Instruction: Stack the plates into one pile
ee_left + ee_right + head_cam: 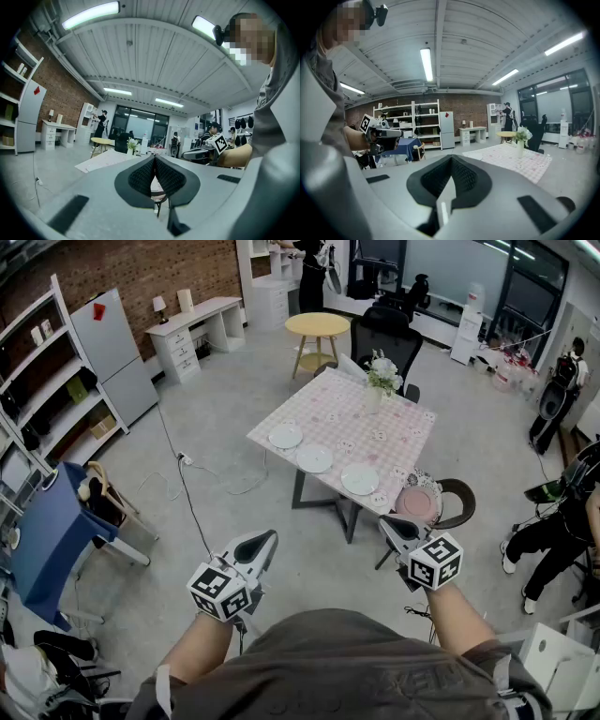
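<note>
Three white plates lie in a row on the pink-checked table [394,432]: one at the left [286,436], one in the middle [315,458], one at the right [360,479]. A pink plate [418,502] rests on a chair seat by the table's near corner. Both grippers hang in the air well short of the table, over the floor. My left gripper [268,538] [154,159] is shut with nothing in it. My right gripper [387,524] [451,159] is shut and empty too, closest to the pink plate.
A vase of white flowers [382,379] stands at the table's far side, with a black office chair [385,337] and a round yellow table [317,326] behind it. A blue-covered table [42,535] is at the left. A cable [190,486] crosses the floor. A seated person [558,521] is at the right.
</note>
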Available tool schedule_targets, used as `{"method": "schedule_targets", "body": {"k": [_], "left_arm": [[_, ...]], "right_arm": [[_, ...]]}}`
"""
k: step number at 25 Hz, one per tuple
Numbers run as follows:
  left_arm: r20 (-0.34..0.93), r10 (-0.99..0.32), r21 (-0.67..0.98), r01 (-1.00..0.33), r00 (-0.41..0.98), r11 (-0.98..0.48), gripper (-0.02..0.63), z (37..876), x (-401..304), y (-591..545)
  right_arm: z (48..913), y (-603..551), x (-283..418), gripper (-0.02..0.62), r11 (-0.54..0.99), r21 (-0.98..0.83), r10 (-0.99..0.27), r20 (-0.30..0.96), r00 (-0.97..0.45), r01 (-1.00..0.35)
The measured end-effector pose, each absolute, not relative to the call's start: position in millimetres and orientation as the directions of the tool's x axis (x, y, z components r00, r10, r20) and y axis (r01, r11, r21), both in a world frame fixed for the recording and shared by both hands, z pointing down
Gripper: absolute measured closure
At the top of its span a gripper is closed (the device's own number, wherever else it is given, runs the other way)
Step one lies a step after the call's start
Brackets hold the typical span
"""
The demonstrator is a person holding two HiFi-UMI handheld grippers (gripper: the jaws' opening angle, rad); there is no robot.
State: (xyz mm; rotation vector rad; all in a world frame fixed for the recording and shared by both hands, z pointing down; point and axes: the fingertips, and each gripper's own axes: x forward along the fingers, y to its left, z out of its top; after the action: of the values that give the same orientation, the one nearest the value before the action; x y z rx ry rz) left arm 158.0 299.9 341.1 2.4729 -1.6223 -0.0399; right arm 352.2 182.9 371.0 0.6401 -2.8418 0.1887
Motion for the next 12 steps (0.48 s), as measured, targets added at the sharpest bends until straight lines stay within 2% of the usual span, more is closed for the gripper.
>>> {"method": "schedule_targets", "body": {"k": [12], "left_arm": [[0.085, -0.913, 0.165, -0.909, 0.399, -0.382, 0.601, 336.9, 179.9, 295.3]], "right_arm": [[364.7, 178.4, 369.4, 0.604, 0.901, -0.073, -0.401, 0.236, -0.885, -0.427]]}}
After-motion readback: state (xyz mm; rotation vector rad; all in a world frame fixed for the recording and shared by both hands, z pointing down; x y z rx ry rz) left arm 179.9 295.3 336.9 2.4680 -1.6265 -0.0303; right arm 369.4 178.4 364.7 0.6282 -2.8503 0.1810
